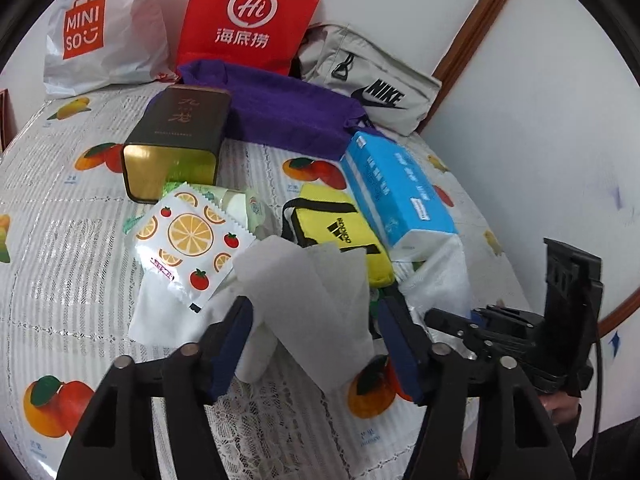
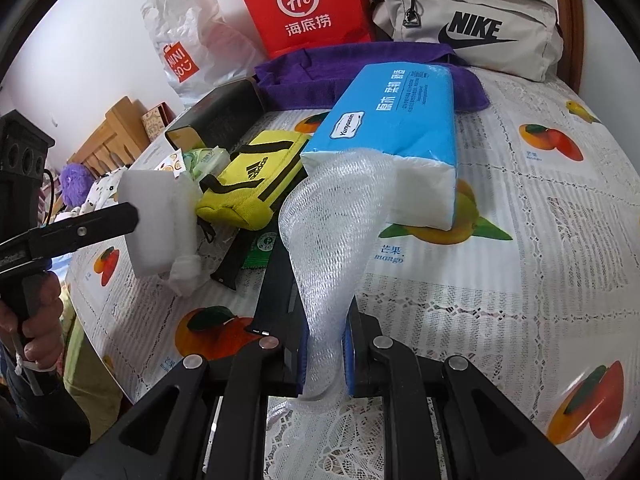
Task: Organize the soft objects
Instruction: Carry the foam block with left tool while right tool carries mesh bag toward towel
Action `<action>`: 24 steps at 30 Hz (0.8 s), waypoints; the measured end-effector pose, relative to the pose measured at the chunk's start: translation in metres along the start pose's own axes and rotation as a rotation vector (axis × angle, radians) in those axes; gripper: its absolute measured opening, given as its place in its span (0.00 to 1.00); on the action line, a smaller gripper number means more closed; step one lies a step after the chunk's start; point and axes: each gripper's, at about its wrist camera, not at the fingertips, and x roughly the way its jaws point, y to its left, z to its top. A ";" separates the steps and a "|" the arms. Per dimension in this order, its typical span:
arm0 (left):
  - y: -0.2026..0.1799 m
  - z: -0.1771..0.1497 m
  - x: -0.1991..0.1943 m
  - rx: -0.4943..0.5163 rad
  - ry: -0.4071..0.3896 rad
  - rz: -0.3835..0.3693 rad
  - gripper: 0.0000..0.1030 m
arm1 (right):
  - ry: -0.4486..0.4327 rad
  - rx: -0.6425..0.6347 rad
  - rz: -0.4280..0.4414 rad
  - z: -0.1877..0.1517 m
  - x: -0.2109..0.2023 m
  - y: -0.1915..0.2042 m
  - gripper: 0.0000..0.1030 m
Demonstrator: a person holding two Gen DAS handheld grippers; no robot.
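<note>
Sorting barely begun: left gripper [image 1: 316, 344] apart around white tissue [image 1: 304, 280], right gripper [image 2: 326, 354] clamped on foam netting [image 2: 332, 236]; yellow pouch [image 1: 340, 232], tissue pack [image 1: 396, 192], purple towel [image 1: 288, 108] unsorted mid-desk.

- Tin box [image 1: 176, 140], dark with a gold end, lies on its side near the counter's [image 1: 52, 248] far edge.
- Red paper bag [image 1: 248, 16] stands upright at the far edge, against the wall.
- White plastic shopping bag [image 1: 100, 32] slumps at the far left corner, beside the red one.
- Wooden chair [image 2: 116, 136] stands beyond the counter's left edge.
</note>
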 end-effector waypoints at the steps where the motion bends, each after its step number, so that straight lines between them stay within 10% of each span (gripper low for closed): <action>1: 0.001 0.000 0.001 -0.001 0.003 -0.001 0.44 | 0.000 0.000 0.000 0.000 0.000 0.000 0.14; 24: 0.034 0.027 -0.048 -0.051 -0.131 0.137 0.39 | -0.018 0.002 -0.044 0.016 -0.022 -0.005 0.13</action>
